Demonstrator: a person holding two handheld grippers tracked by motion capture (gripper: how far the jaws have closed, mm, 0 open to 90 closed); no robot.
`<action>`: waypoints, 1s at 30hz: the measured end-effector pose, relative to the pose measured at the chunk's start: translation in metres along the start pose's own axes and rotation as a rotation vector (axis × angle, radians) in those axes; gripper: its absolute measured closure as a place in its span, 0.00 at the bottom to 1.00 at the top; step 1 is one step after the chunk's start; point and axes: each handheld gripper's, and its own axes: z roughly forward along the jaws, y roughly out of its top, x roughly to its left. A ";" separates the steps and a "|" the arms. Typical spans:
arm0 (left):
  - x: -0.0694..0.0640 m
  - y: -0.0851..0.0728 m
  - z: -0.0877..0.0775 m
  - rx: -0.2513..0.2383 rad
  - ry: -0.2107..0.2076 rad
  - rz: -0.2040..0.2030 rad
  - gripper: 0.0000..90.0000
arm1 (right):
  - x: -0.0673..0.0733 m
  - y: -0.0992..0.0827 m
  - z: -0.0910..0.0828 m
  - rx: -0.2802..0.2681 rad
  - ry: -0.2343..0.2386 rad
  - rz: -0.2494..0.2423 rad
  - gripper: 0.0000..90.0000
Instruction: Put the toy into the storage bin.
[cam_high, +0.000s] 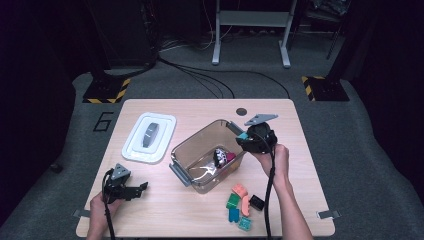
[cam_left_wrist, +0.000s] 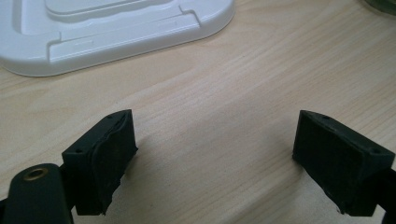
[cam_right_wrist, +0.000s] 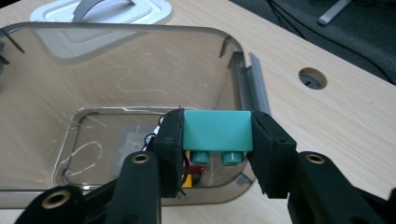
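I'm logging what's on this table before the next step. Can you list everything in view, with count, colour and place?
table: one, light wood, centre of the high view
bin: one, clear plastic with grey latches, mid-table
lid: one, white with a grey handle, flat on the table left of the bin
toys in the bin: a few, black, white and red, on its floor; exact count unclear
loose bricks: about six, orange, green, blue, teal and black, on the table in front of the bin
teal brick: one, clamped in the right gripper above the bin
left gripper: one, black, jaws apart with nothing between, low over the table near the lid
right gripper: one, black, shut on the teal brick
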 end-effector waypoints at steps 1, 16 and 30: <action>0.000 0.000 0.000 0.000 0.000 0.000 0.14 | 0.002 0.000 0.002 0.008 0.003 0.001 0.65; 0.000 0.000 0.000 0.000 0.000 0.000 0.14 | 0.010 -0.008 0.015 0.096 -0.028 -0.087 0.64; 0.000 0.000 0.000 0.000 0.000 0.000 0.14 | 0.006 -0.017 -0.005 0.046 -0.038 -0.019 0.34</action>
